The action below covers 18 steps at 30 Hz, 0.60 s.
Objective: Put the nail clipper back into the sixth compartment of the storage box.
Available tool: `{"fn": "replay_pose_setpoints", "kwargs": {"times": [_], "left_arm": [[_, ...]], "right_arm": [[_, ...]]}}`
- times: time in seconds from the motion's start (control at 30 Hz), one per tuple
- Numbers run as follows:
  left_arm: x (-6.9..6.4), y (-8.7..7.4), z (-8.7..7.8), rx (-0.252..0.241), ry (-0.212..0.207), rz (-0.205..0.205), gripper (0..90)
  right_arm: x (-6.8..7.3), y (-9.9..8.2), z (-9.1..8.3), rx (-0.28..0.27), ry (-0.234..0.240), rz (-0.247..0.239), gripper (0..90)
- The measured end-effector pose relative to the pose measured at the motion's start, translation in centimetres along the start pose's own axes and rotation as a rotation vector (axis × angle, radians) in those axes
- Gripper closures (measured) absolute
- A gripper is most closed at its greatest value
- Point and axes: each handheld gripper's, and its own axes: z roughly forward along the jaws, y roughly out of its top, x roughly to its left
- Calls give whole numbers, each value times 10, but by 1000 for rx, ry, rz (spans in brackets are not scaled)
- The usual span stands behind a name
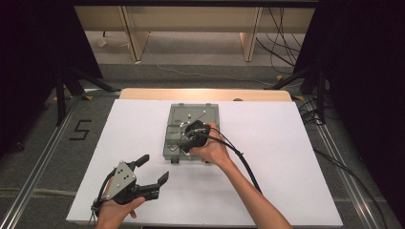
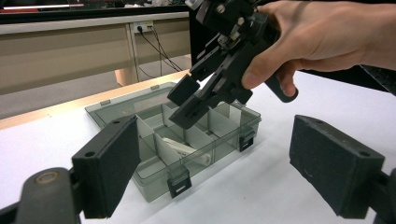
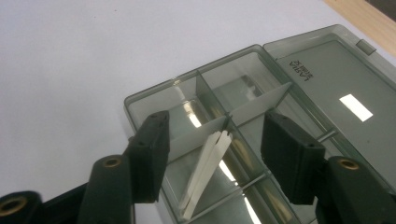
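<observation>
Hovering over the open smoky-grey plastic compartment box [image 3: 243, 116], your right gripper [image 3: 215, 154] has its jaws spread, gripping nothing; thin white plastic strips [image 3: 205, 172] lie in the compartment directly below them. Your left gripper [image 1: 152, 171] gapes wide, empty, near the box.

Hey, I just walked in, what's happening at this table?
A person is working with two hand-held grippers over an open grey compartment box on a white table. The right gripper hangs above one compartment, jaws apart on either side of a pair of white strips lying inside without pressing them. The left gripper waits open near the table's front edge, holding nothing.
</observation>
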Motion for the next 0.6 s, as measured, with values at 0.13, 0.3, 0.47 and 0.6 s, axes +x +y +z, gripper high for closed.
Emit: {"fn": "replay_pose_setpoints", "kwargs": {"times": [0.13,0.3,0.47,0.6], "left_arm": [[0,0,0,1,0,0,158],[0,0,0,3,0,3,158],[0,0,1,-7,-5,6,157],[-6,-2,1,-3,-23,-75,158]], "right_arm": [[4,2,-14,-6,-13,-32,376],[11,2,-26,-22,-23,-65,351],[11,0,-38,-54,-37,-108,307],[13,-2,-46,-67,-39,-108,284]]}}
